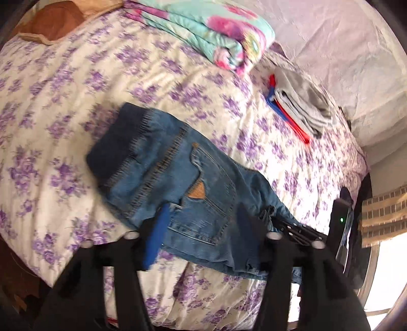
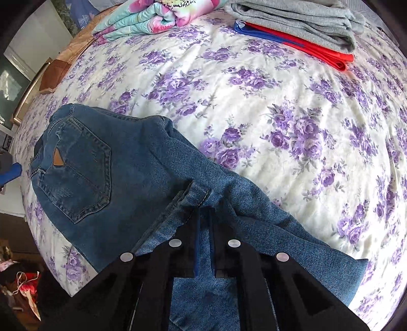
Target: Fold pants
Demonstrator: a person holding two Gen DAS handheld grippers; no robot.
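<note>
Blue jeans lie on a bed with a purple-flowered sheet, back pocket up, dark waistband toward the upper left. My left gripper is open, its fingers wide apart over the pocket area, holding nothing. In the right wrist view the jeans stretch from the left to the bottom. My right gripper is shut on a fold of the jeans' leg fabric near the hem and holds it just above the rest of the leg. The right gripper also shows at the left view's right edge.
A folded teal and pink floral blanket lies at the far side of the bed. A stack of folded grey and red-blue clothes lies far right. A brown pillow is at the far left. The bed edge runs along the near side.
</note>
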